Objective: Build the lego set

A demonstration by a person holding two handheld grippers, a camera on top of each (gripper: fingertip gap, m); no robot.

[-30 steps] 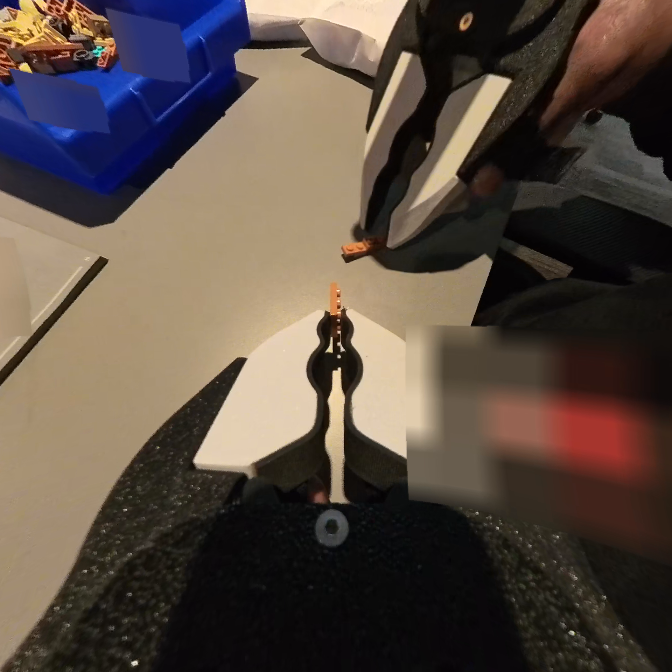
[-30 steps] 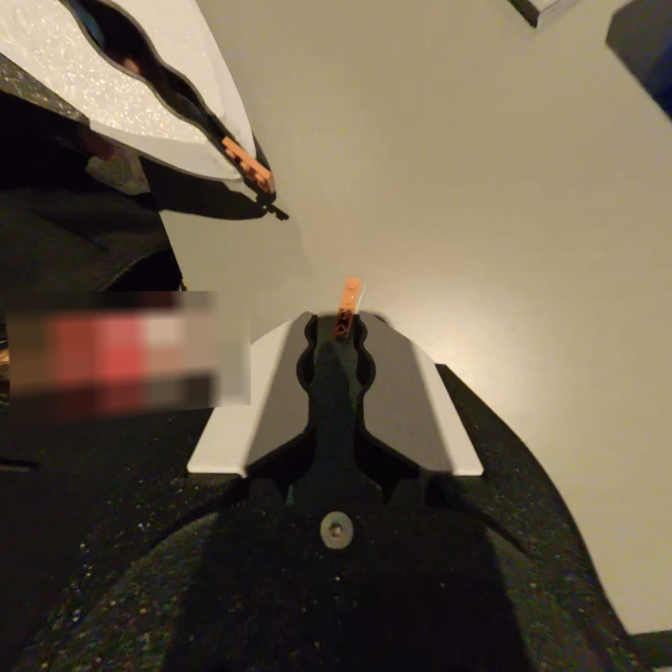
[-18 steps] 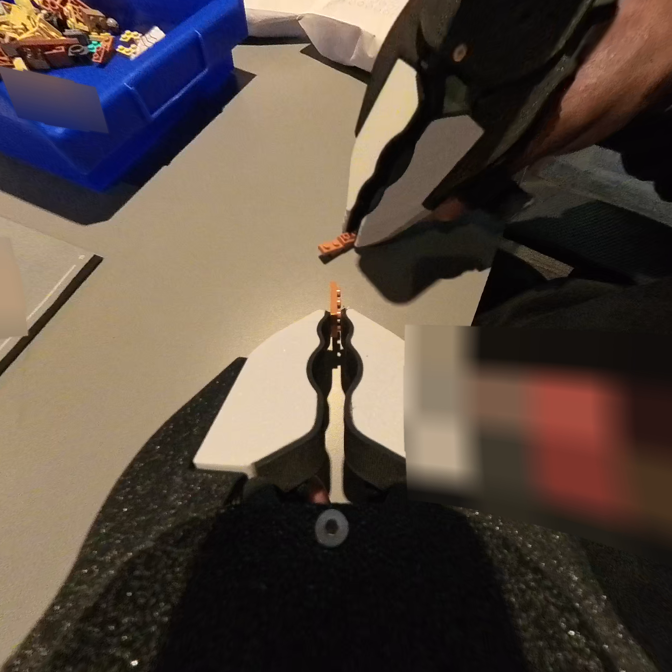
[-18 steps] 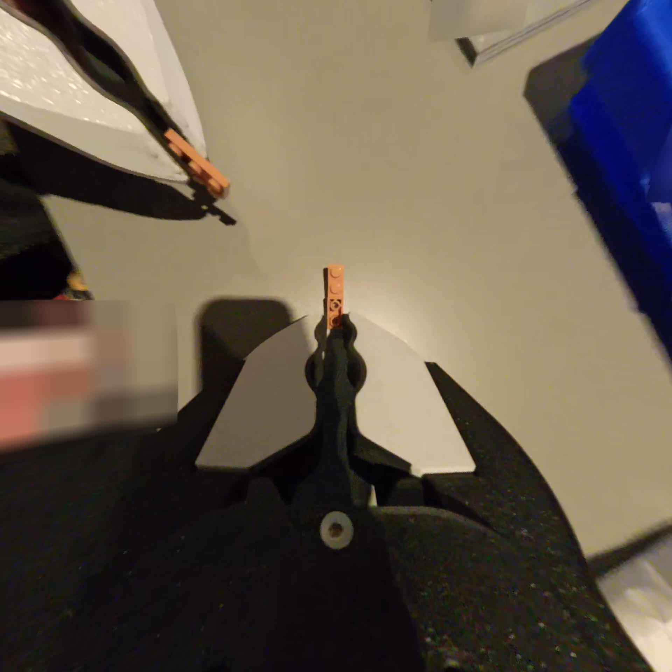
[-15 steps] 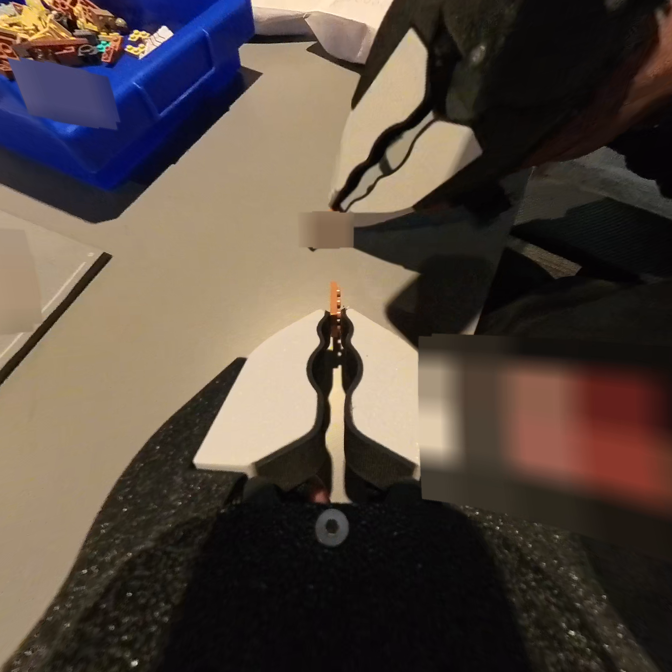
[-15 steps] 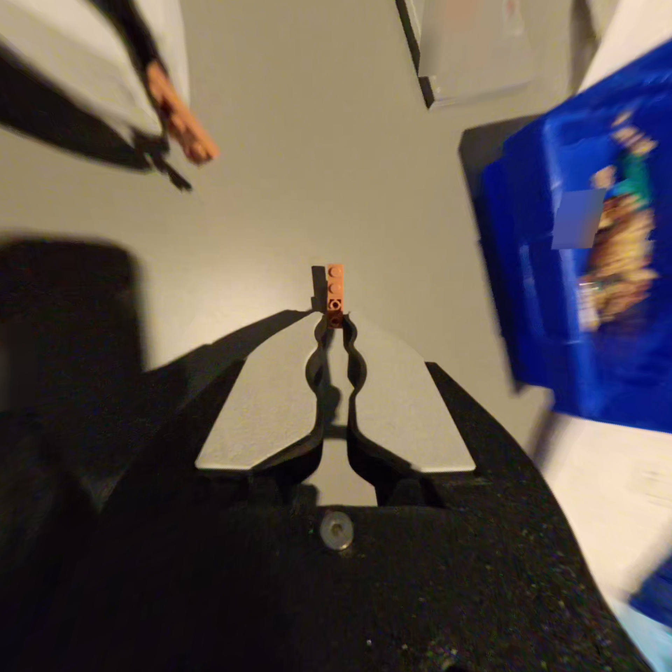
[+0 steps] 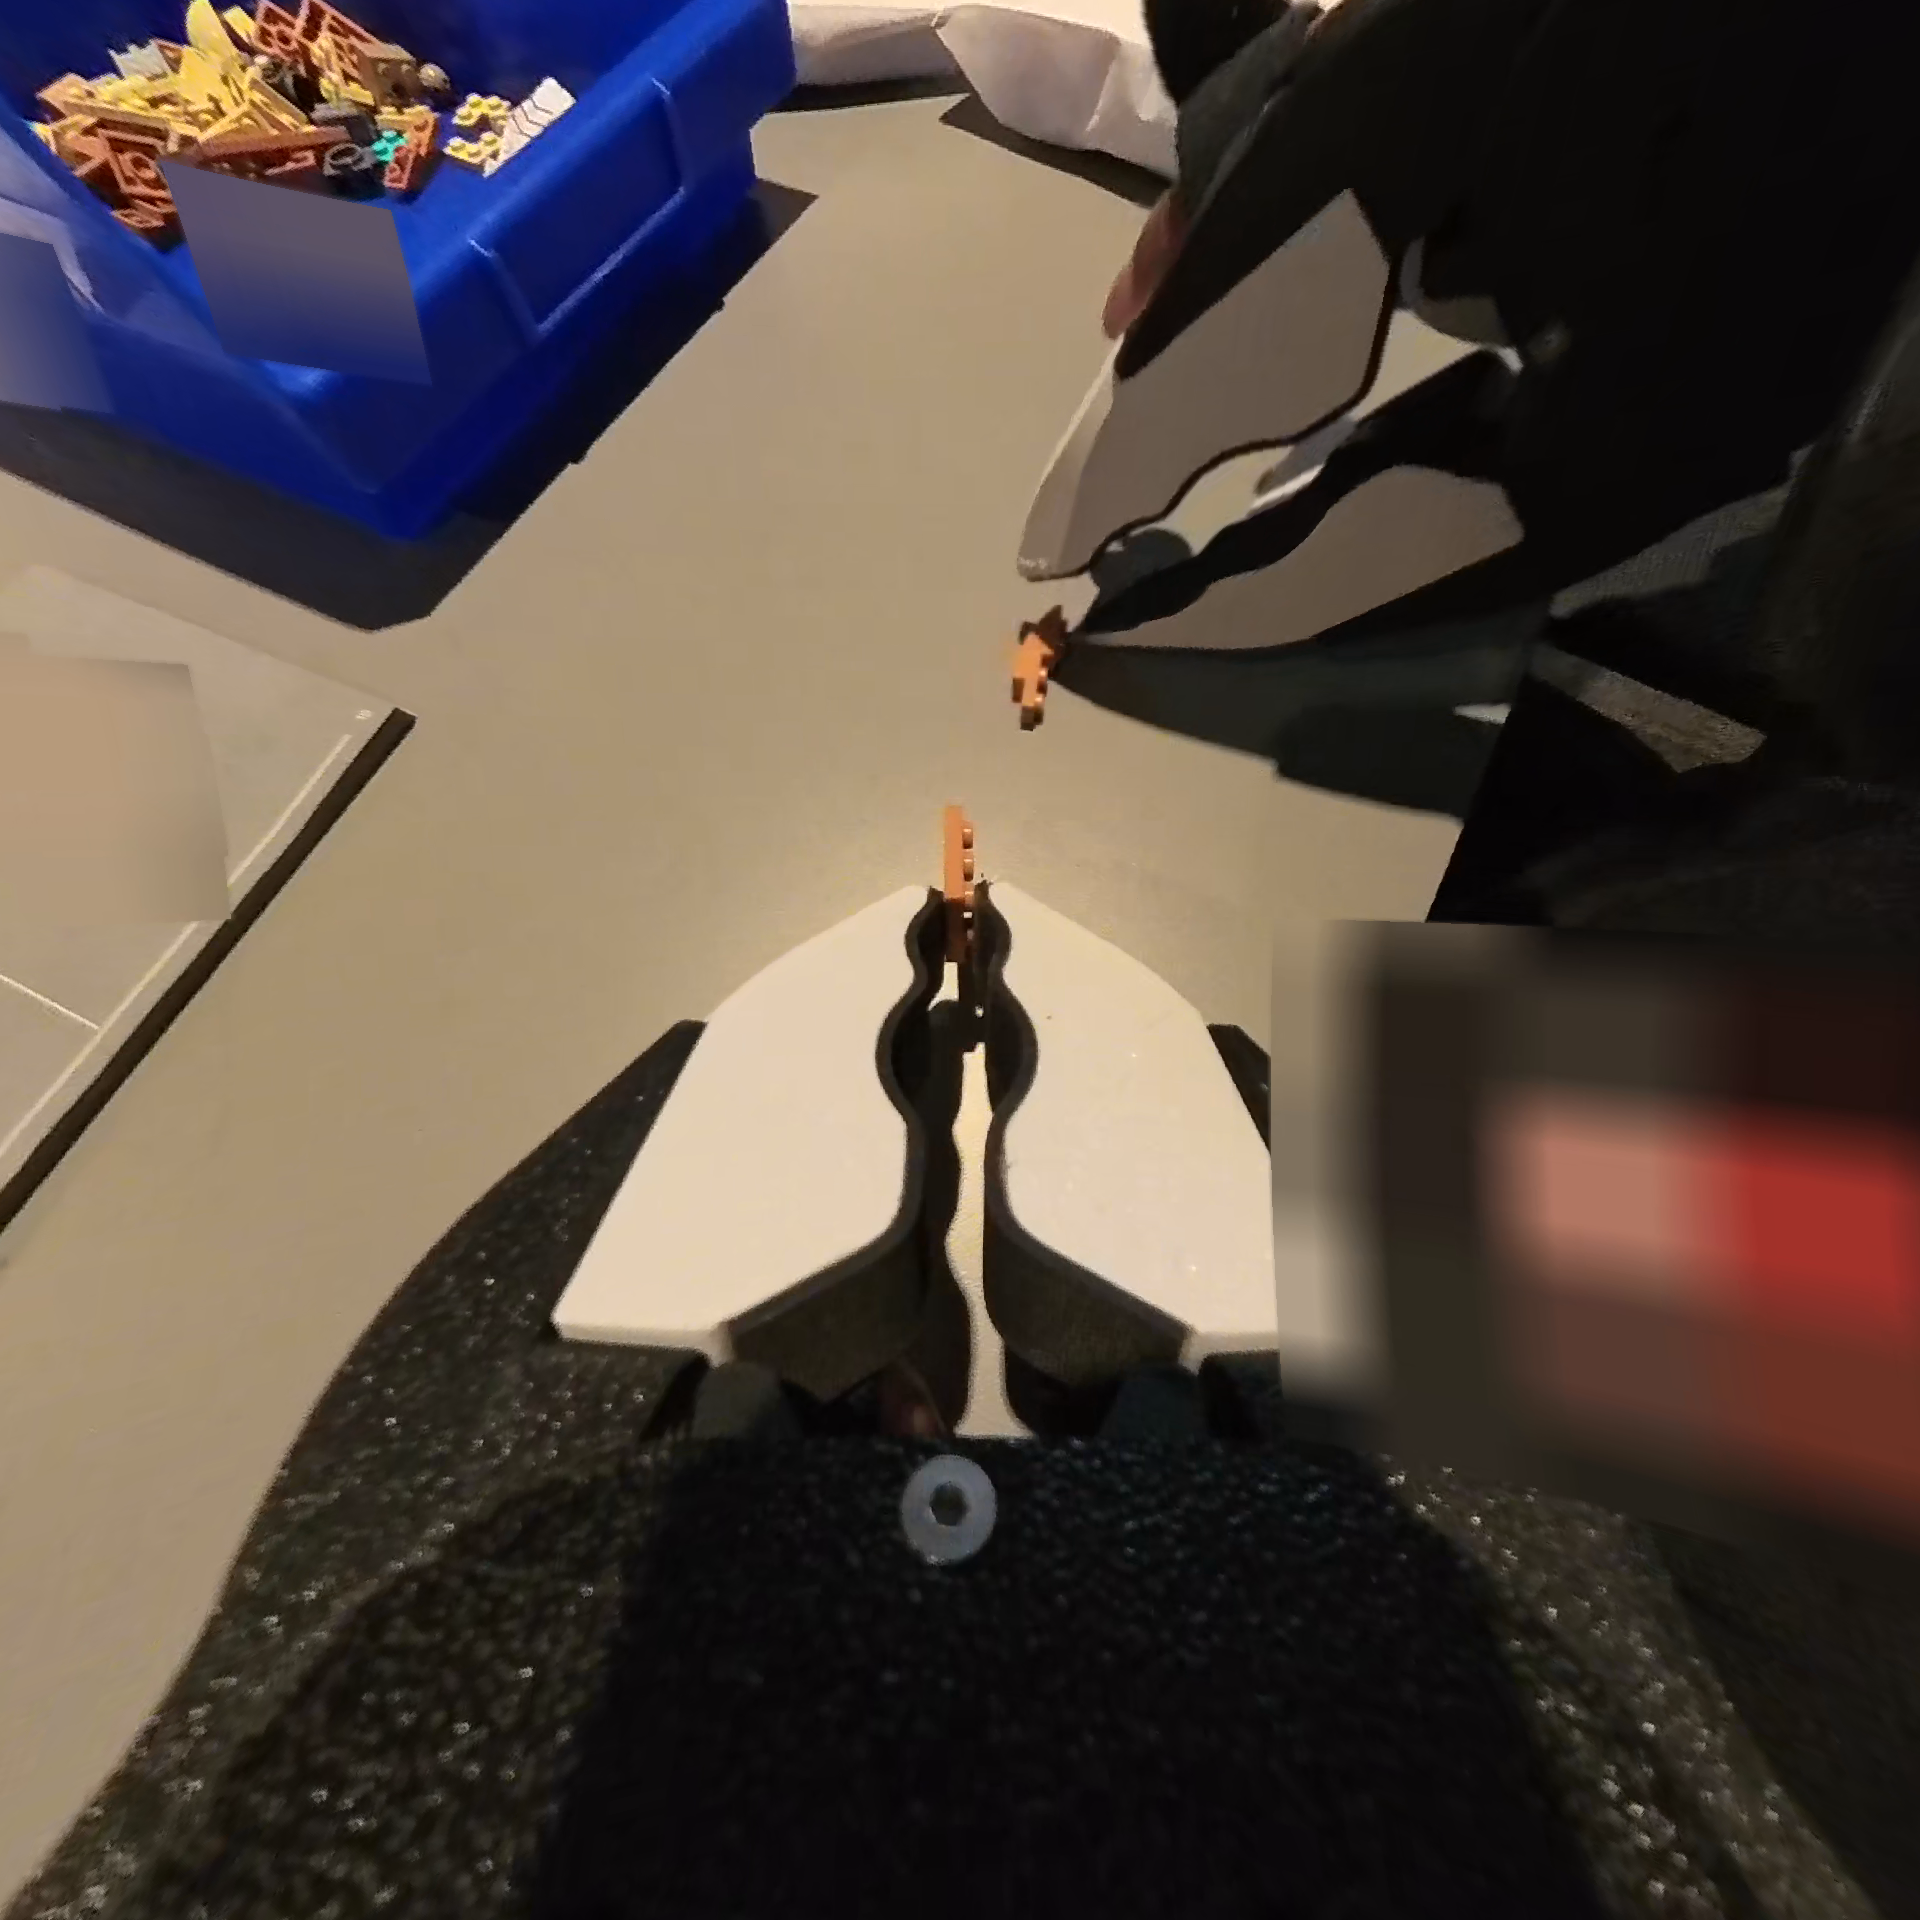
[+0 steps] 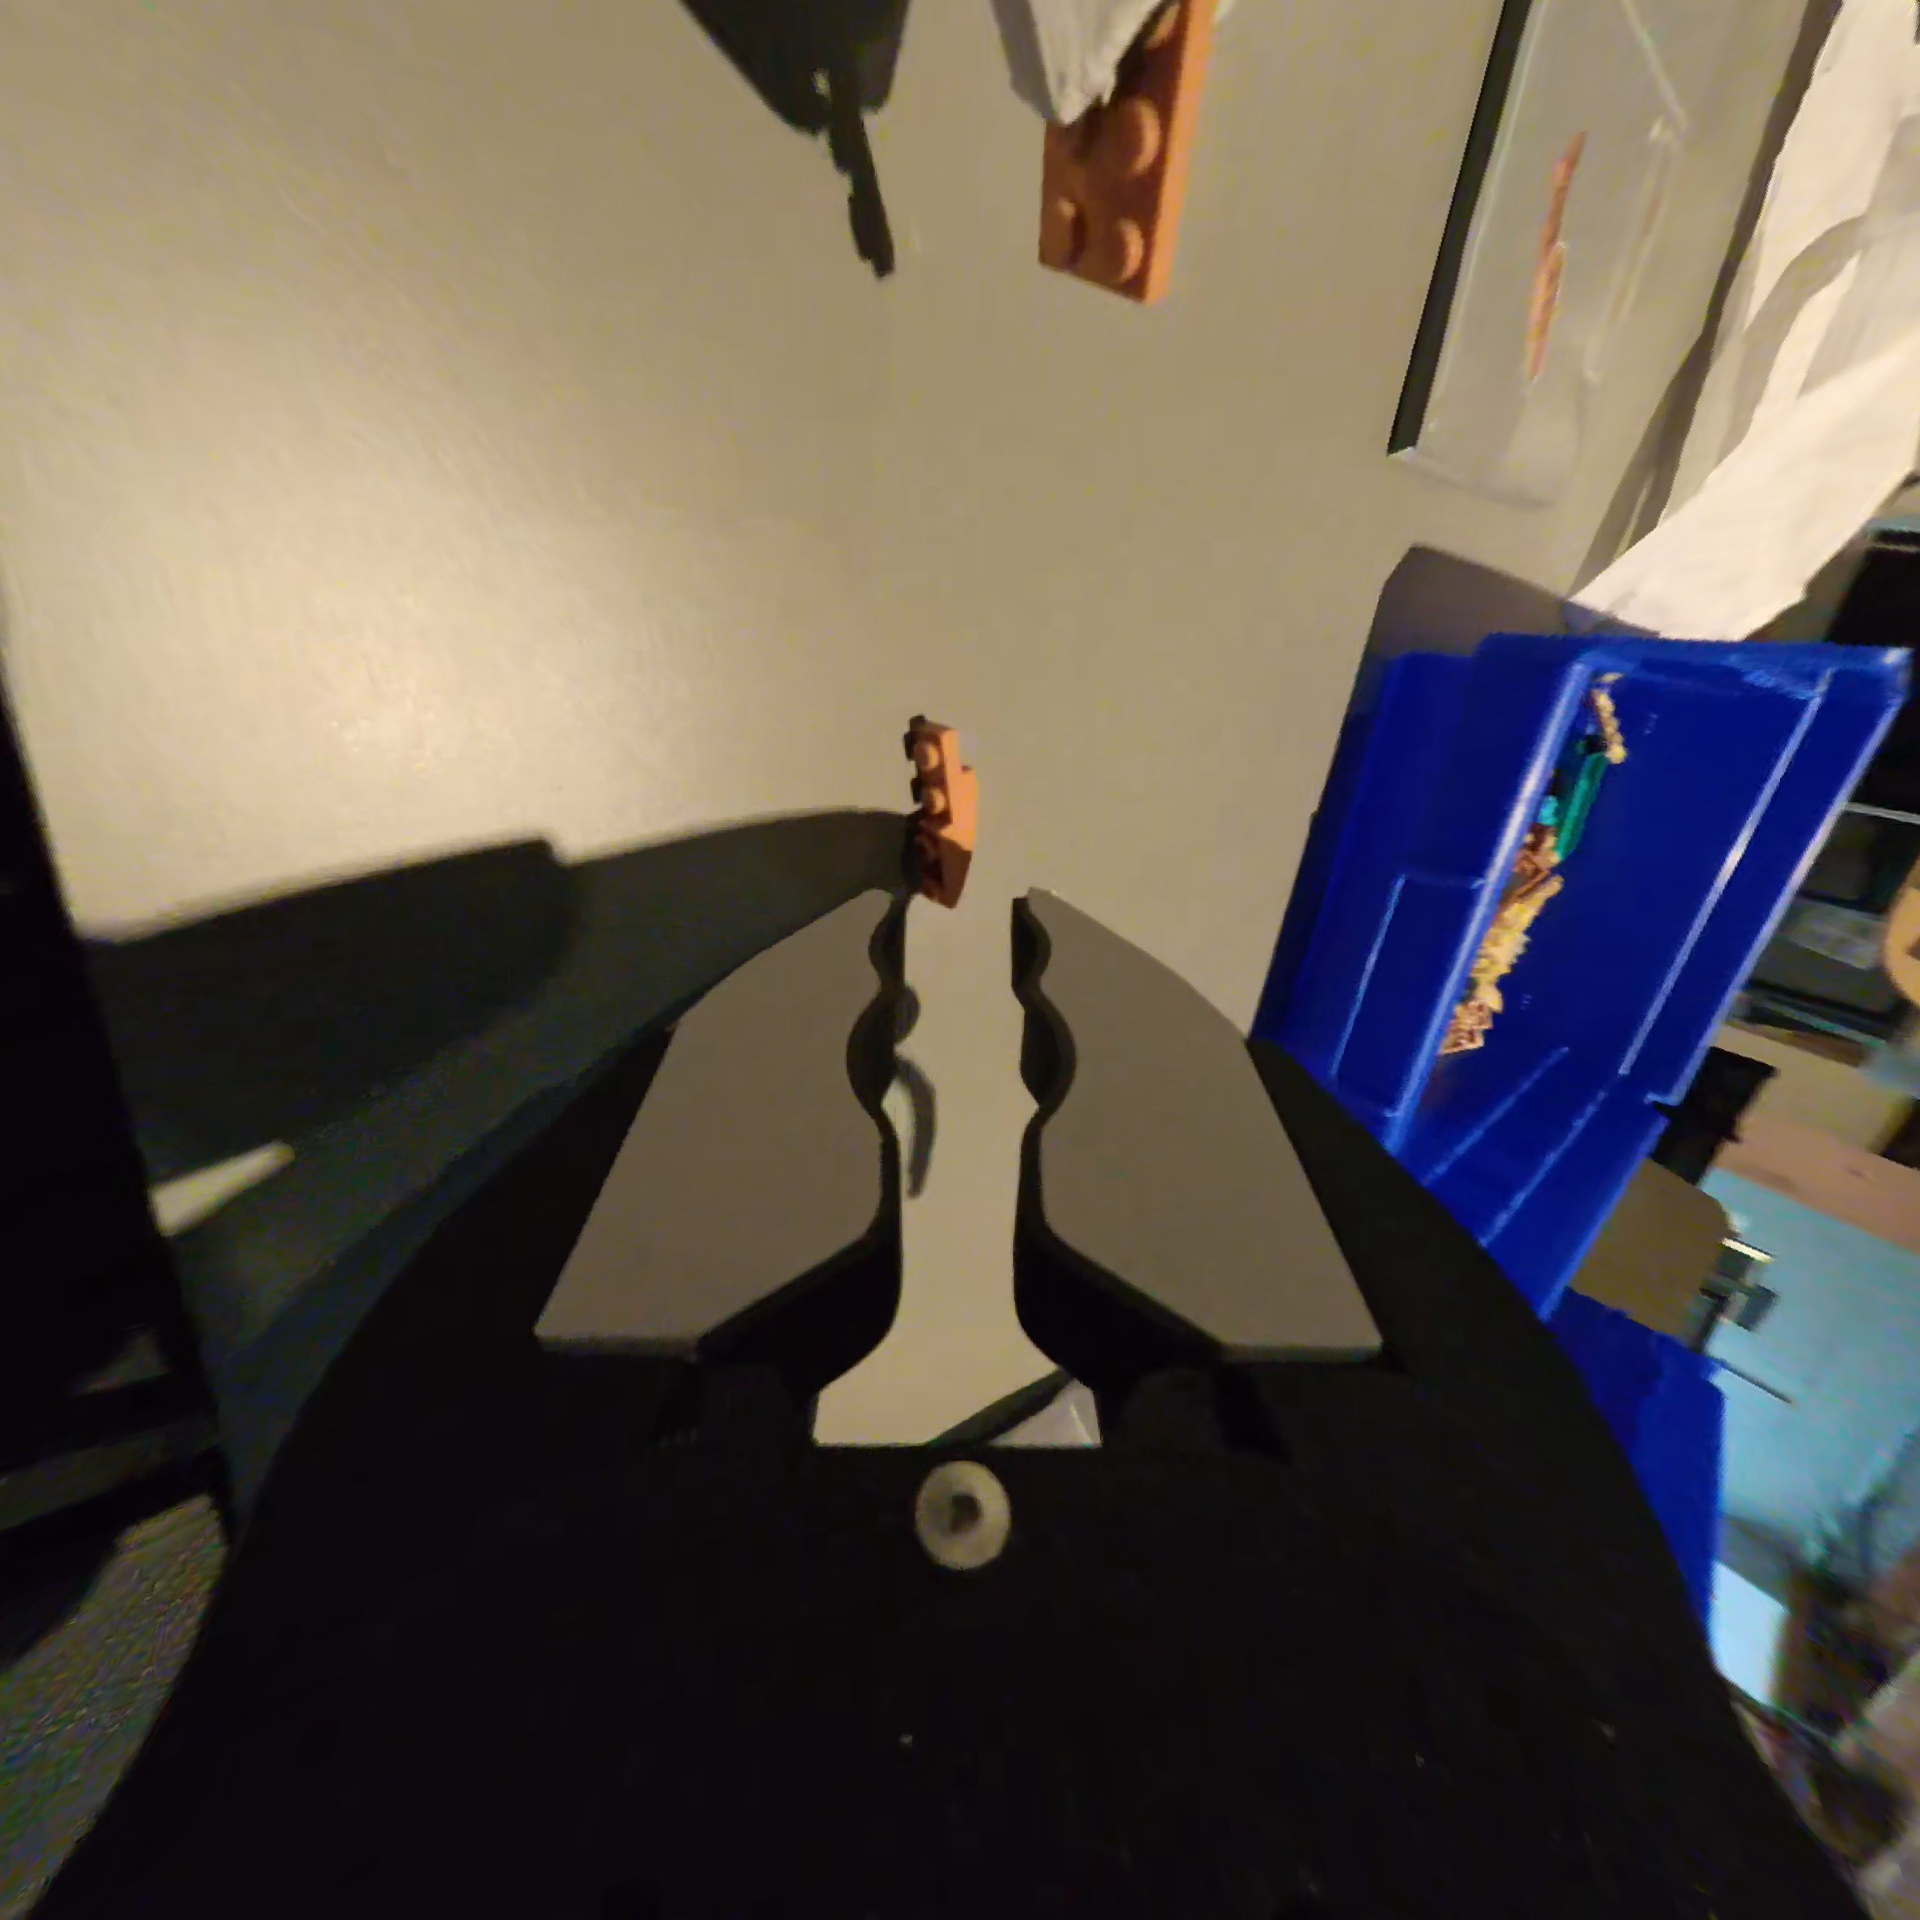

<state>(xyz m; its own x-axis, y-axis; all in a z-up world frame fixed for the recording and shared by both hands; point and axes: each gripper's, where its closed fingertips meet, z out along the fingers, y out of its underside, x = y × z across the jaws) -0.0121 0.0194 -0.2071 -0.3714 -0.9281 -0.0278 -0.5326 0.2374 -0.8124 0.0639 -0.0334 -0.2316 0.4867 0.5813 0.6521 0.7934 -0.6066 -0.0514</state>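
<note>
My left gripper [image 7: 958, 894] is shut on a thin orange plate [image 7: 954, 862] that stands on edge between its tips, above the grey table [image 7: 623, 831]. The same plate shows large at the top of the right wrist view [image 8: 1122, 177]. My right gripper [image 8: 961, 899] has its jaws a little apart. A small orange piece [image 8: 940, 821] sits tilted at its left fingertip; I cannot tell whether it is still touching. In the left wrist view the right gripper [image 7: 1060, 592] is up to the right, with that piece [image 7: 1037, 670] hanging at its tip.
A blue bin [image 7: 582, 260] of loose bricks stands at the far left, and shows at the right in the right wrist view [image 8: 1558, 935]. A flat sheet with a black edge [image 7: 260, 810] lies at the left. White paper [image 7: 1018, 73] lies at the back. The grippers' ends are close to 10 cm from one another.
My right gripper has swung and rolled round toward the blue bin, and its jaws have parted. Its small orange piece now sits tilted at the left fingertip. The left gripper has stayed put.
</note>
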